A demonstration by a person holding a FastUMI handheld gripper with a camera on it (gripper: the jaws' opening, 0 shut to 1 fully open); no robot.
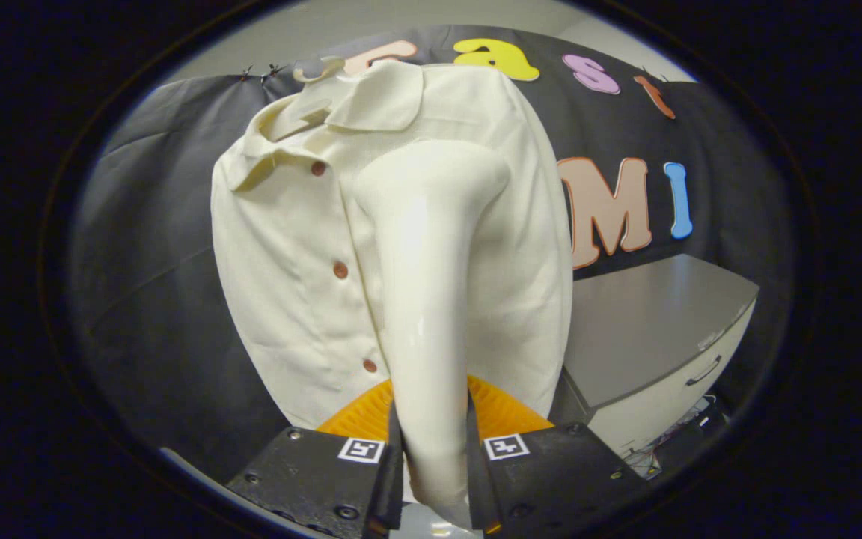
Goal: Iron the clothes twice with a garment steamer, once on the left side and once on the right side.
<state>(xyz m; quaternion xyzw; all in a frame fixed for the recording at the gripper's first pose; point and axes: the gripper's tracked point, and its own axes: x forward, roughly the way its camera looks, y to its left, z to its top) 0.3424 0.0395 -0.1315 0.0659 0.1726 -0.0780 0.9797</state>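
The gripper (431, 464) has both fingers (390, 457) clamped on the handle of the garment steamer (427, 299), one on each side. The steamer rises from between the fingers toward 12 o'clock, and its broad head lies over the front of the shirt (289, 284), to the 3 o'clock side of the button line; whether the head touches the cloth cannot be told. The cream shirt hangs on a pale hanger (311, 105) against the booth's dark wall, collar at 12 o'clock, with three brown buttons (340, 270) running down its front, just to the 9 o'clock side of the steamer. A grey cabinet (648, 329) with a drawer handle stands at 3 o'clock of the shirt, beside its hem
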